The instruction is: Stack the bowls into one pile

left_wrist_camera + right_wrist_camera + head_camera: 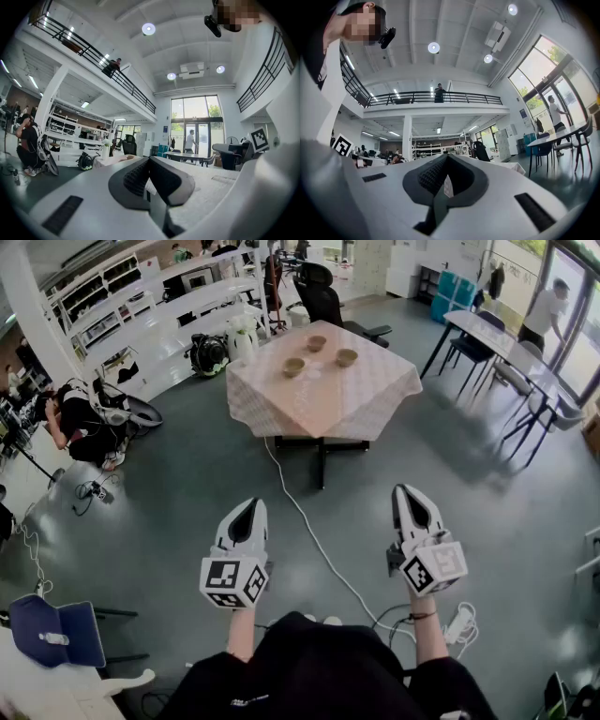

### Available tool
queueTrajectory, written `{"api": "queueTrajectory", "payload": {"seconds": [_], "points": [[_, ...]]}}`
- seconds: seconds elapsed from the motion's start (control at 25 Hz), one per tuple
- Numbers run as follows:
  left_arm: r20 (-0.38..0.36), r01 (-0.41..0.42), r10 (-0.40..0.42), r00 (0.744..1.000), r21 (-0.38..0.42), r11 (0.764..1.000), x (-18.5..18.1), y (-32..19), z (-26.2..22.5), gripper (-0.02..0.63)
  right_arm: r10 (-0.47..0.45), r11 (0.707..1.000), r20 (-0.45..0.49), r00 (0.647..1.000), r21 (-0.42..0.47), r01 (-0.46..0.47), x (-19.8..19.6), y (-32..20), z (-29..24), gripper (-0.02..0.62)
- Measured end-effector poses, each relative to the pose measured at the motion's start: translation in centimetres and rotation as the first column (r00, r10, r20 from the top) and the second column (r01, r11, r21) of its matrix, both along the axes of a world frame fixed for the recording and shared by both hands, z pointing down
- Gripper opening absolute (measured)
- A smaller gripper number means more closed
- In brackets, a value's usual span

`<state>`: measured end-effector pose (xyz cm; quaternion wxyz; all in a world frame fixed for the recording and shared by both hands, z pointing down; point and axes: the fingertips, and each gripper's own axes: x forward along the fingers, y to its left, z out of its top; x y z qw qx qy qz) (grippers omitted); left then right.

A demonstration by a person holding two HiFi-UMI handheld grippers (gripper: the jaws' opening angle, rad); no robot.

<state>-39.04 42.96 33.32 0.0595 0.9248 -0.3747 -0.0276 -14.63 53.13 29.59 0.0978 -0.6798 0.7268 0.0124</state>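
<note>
Three tan bowls stand apart on a table with a pale checked cloth [323, 413] far ahead: one at the left [293, 367], one at the back [317, 343], one at the right [347, 357]. My left gripper [249, 505] and right gripper [409, 491] are held level over the grey floor, well short of the table. Both are shut with nothing between the jaws, as the left gripper view [149, 161] and the right gripper view [446, 159] also show. The bowls are hidden in both gripper views.
A white cable [309, 526] runs across the floor from the table to a power strip [459, 622] by my right arm. A black office chair [323, 301] stands behind the table. A dark table with chairs [497, 338] is at the right, a crouching person [75, 423] at the left, a blue chair [61, 634] at the near left.
</note>
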Motion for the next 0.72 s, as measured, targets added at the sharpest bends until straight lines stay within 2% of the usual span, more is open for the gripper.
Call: {"api": "queueTrajectory", "payload": {"seconds": [0.28, 0.72], "points": [[0.01, 0.009, -0.009, 1.0, -0.019, 1.0, 0.5, -0.1, 0.4, -0.003, 0.003, 1.0, -0.003, 1.0, -0.01, -0.003, 0.8, -0.3, 0.3, -0.009], [0.03, 0.036, -0.035, 0.999, -0.036, 0.999, 3.4, 0.4, 1.5, -0.003, -0.017, 1.0, 0.02, 1.0, -0.009, 0.017, 3.8, -1.6, 1.4, -0.008]]}}
